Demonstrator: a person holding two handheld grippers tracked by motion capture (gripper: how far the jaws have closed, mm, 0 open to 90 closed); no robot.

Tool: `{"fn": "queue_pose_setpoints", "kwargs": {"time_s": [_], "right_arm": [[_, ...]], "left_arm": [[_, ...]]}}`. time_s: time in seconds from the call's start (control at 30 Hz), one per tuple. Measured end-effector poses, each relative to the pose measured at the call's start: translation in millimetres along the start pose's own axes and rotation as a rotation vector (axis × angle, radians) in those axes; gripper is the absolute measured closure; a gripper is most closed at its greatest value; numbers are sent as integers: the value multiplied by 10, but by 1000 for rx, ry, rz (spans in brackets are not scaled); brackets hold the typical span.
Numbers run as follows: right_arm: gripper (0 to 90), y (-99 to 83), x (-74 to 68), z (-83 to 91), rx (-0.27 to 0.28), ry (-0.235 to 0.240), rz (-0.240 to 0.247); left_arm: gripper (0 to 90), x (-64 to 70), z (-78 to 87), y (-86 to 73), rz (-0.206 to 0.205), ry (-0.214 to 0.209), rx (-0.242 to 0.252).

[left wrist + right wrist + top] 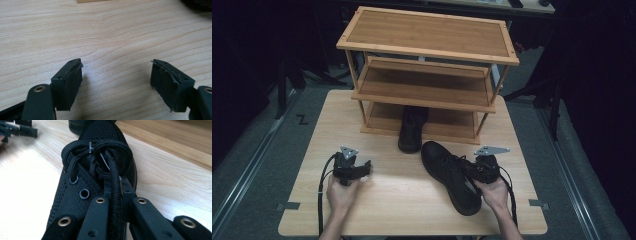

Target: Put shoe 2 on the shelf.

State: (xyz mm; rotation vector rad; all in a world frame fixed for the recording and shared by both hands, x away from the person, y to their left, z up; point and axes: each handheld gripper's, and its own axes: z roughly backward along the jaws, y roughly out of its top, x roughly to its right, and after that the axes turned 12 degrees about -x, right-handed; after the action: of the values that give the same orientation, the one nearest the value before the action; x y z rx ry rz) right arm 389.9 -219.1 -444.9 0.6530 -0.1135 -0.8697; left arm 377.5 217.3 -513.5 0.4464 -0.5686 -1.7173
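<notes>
A black lace-up shoe (pixel 447 172) lies on the wooden table (pixel 402 200), toe toward the rack. My right gripper (pixel 470 170) is at its laces, shut on a black lace loop (pixel 115 177) that runs between the jaws in the right gripper view, above the shoe's eyelets (pixel 75 195). A second black shoe (pixel 411 131) stands on the rack's bottom shelf with its heel sticking out toward me. My left gripper (pixel 367 168) rests at the table's left, open, with only bare wood between its fingertips (pixel 116 75).
A three-tier bamboo shoe rack (pixel 427 47) stands at the back of the table; its middle and top shelves carry nothing. Dark floor and stands surround the table. The left gripper (pixel 17 130) appears far off in the right gripper view.
</notes>
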Motion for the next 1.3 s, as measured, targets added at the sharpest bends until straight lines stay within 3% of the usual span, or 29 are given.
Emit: {"fn": "queue_pose_setpoints", "kwargs": {"time_s": [0.23, 0.43, 0.63, 0.83, 1.3], "right_arm": [[879, 87, 37, 113, 40, -65, -23], [878, 152, 116, 139, 86, -74, -84], [878, 261, 193, 103, 105, -104, -146], [878, 367, 224, 92, 122, -150, -170], [878, 685, 289, -52, 170, -200, -260]], "left_arm": [[261, 2, -1, 2, -4, -4, 0], [261, 3, -1, 2, -5, -6, 0], [261, 3, -1, 2, -5, -6, 0], [261, 3, -1, 2, -7, -8, 0], [261, 3, -1, 2, -9, -9, 0]]}}
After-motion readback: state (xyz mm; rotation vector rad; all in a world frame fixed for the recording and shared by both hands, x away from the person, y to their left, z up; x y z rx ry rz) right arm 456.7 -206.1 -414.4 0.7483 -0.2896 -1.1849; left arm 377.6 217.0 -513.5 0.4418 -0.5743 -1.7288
